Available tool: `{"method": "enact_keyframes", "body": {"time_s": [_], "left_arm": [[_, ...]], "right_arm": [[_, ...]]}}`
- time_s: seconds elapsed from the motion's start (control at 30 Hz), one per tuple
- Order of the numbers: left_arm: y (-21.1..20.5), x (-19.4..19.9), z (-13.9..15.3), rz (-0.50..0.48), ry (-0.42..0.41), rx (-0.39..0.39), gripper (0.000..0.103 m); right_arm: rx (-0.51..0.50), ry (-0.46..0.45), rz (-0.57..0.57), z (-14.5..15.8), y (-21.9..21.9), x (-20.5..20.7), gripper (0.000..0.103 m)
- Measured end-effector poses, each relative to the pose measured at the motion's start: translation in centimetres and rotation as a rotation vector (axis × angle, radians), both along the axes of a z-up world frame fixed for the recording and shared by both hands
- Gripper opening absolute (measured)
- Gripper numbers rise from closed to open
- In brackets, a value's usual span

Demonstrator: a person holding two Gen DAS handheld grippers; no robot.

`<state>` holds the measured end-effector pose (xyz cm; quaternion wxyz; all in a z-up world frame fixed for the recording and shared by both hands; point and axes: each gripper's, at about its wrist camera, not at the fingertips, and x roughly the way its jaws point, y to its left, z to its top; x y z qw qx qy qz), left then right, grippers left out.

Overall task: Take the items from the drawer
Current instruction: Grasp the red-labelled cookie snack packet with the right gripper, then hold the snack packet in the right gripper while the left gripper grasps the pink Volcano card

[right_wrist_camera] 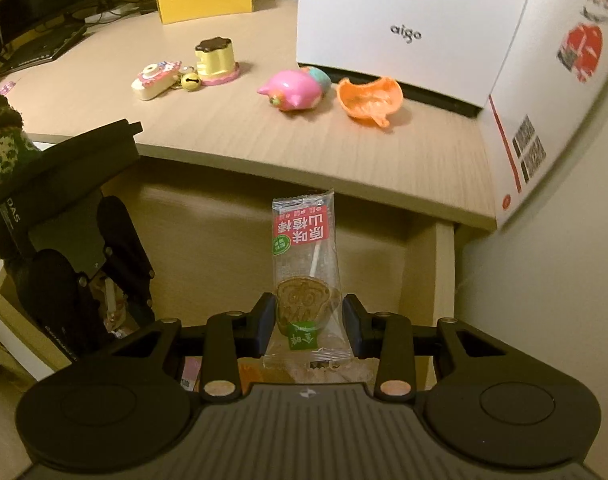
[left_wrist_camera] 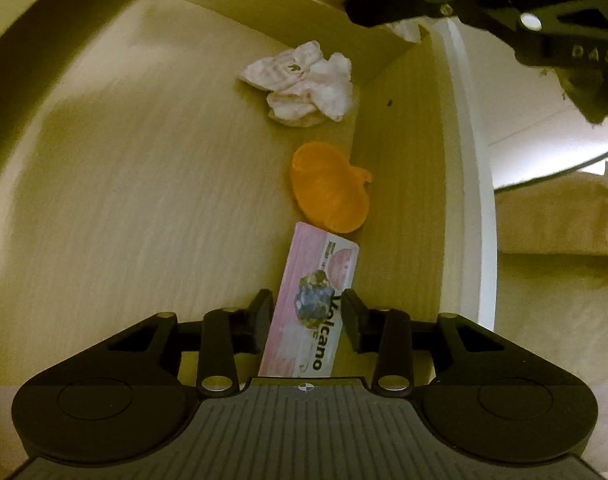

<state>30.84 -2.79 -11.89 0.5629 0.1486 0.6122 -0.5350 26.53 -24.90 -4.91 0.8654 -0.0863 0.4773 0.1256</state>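
The right tool (right_wrist_camera: 309, 322) pinches one wrapped lollipop (right_wrist_camera: 306, 276) below the tabletop (right_wrist_camera: 232, 128), which carries five small toys and two boxes. The left tool (left_wrist_camera: 307, 318) straddles, jaws apart, one pink box (left_wrist_camera: 312, 300) in the pale wooden drawer (left_wrist_camera: 144, 200), beside one orange shell (left_wrist_camera: 328, 192) and one crumpled tissue (left_wrist_camera: 304, 82).

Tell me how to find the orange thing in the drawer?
Look inside the open wooden drawer, along its right wall. The orange shell-shaped piece lies between a crumpled white tissue and a pink Volcano packet. It is the only bright orange thing there.
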Motion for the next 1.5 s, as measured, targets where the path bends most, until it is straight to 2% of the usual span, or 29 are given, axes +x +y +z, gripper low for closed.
{"method": "enact_keyframes", "body": {"time_s": [0.17,0.27,0.4,0.5,0.73,0.9,1.3,1.4,1.43,1.5], "left_arm": [[-0.4,0.1,-0.3,0.017,-0.010,-0.010,0.047],[-0.4,-0.1,-0.2,0.035,-0.057,0.007,0.040],[-0.3,-0.6,-0.2,0.037,-0.087,0.034,0.040],[-0.4,-0.8,-0.3,0.030,-0.077,0.041,0.034],[-1.3,-0.4,-1.3,0.003,-0.023,0.053,0.032],[-2.0,0.1,-1.9,-0.012,-0.020,0.057,0.043],[-4.1,0.0,-2.6,-0.063,-0.027,0.047,0.043],[-4.9,-1.0,-2.9,-0.137,-0.020,0.049,0.042],[-5.2,-1.3,-2.8,-0.151,-0.037,0.045,0.043],[-5.6,-1.5,-2.4,-0.140,-0.123,0.060,0.056]], "right_arm": [[0.010,0.014,-0.010,-1.0,-0.2,0.3,0.036],[0.033,0.024,-0.041,-2.5,-0.3,0.7,0.037],[0.053,0.027,-0.079,-4.5,-0.3,1.5,0.036],[0.065,0.042,-0.084,-5.6,-0.2,2.0,0.037],[0.053,0.078,-0.051,-7.4,0.3,2.1,0.037],[0.067,0.083,-0.052,-7.6,0.1,2.0,0.037],[0.088,0.111,-0.053,-7.5,-0.1,2.3,0.037],[0.095,0.122,-0.060,-7.6,-0.3,2.4,0.037],[0.099,0.126,-0.062,-7.6,-0.3,2.4,0.037],[0.103,0.126,-0.068,-7.6,-0.5,2.5,0.037]]}}
